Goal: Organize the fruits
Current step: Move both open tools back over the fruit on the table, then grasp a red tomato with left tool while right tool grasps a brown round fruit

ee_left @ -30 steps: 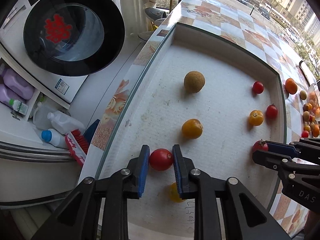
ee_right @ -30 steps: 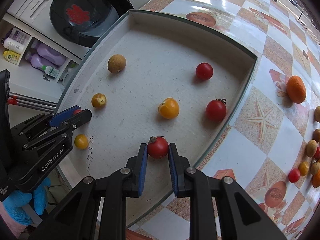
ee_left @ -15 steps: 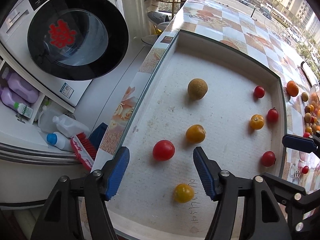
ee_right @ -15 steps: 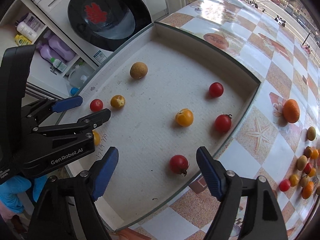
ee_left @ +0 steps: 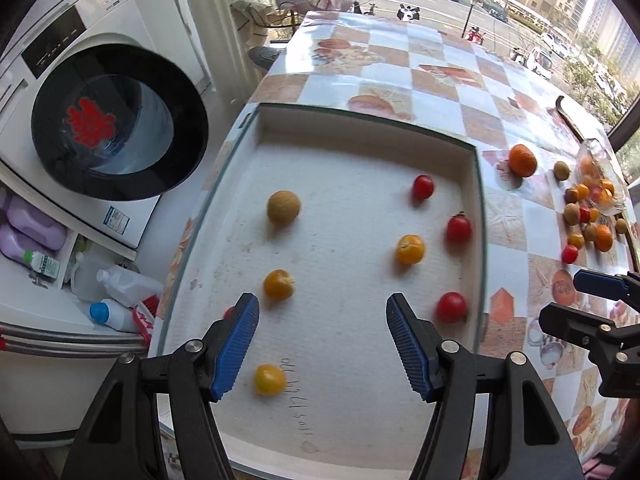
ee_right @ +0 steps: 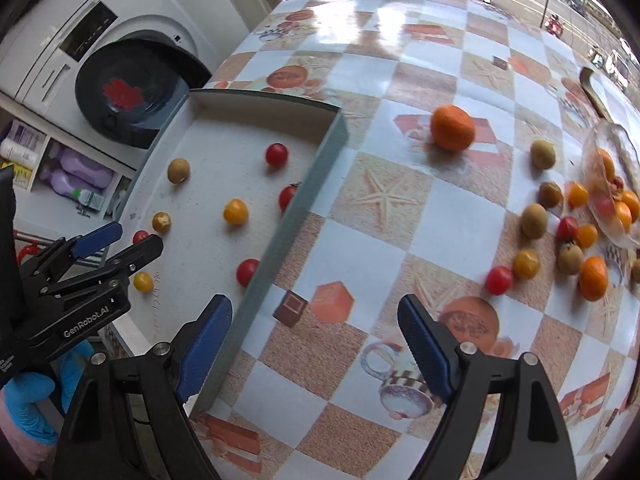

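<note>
**Both grippers empty above tray and table**

The left gripper (ee_left: 322,344) hangs over the shallow white rectangular tray (ee_left: 474,200) in the lower middle of the left wrist view, its blue ribbed pads spread apart with only bare tray floor between them. The right gripper (ee_right: 314,348) sits low in the right wrist view over the checked orange-and-white tablecloth (ee_right: 360,208), just right of the tray's grey-green rim; its jaws are opening and nothing lies between them.

Inside the tray, well apart from one another, lie a round tan fruit (ee_left: 283,207), 2 orange cherry tomatoes (ee_left: 410,249) (ee_left: 278,284), a yellow one (ee_left: 269,379) at lower centre beside handwritten numerals, and 3 red ones (ee_left: 423,187) (ee_left: 459,228) (ee_left: 451,307) along the right wall. A 4th red tomato (ee_left: 229,312) peeks out behind the left pad.

At the right of the right wrist view, a large orange mandarin (ee_right: 453,127) stands alone, while a loose heap of small red, orange and tan fruits (ee_right: 560,232) spills from a clear glass bowl (ee_right: 608,184) tipped on its side.

A white front-loading washing machine (ee_left: 116,120) fills the upper left, with purple and white bottles (ee_left: 36,232) shelved beneath. A blue-gloved hand (ee_right: 28,396) shows at the lower left. The cloth between tray rim and heap lies open.
</note>
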The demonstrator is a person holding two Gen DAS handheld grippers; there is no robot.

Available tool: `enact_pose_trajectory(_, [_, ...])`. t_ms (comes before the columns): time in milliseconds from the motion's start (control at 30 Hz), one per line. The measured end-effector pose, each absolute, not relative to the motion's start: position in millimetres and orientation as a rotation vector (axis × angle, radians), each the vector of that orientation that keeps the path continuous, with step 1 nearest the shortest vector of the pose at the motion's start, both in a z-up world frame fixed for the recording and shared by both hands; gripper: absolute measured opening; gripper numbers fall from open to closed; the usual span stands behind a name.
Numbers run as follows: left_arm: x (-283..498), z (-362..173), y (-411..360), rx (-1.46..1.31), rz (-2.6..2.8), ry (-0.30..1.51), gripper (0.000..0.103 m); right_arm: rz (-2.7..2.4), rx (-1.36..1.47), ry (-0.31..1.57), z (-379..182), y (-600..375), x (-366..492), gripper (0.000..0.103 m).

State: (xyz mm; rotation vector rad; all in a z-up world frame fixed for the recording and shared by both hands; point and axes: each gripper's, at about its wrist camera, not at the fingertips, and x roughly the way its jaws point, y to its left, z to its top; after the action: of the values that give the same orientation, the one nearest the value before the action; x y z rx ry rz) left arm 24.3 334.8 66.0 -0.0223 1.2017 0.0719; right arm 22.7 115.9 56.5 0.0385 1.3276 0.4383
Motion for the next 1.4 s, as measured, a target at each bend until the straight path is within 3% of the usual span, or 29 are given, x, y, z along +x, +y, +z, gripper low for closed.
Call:
enact_pose_trajectory(233, [33,82,256,0.031,-0.094,1.179,0.068,0.23,0.151,1.343,48,22,10,0.087])
enact_pose_trajectory(533, [47,62,163,0.105,-0.249,1.215,0.068,0.044,0.242,1.366,32,-72,0,0.088])
enact_pose_trajectory(1100, [84,18,96,0.137,-0.285,1.247,0.067,-0.044,0.317,1.314,19,-141,30,0.087])
enact_pose_trajectory(1167, [89,14,91,0.136,-0.284,1.245,0.067,-0.079,0.345,1.306,16,-158,36,0.086])
enact_pose_trajectory(1400, [90,12,81,0.144,-0.265,1.217,0.067,-0.132,0.344,1.246,17,-191,63,0.062])
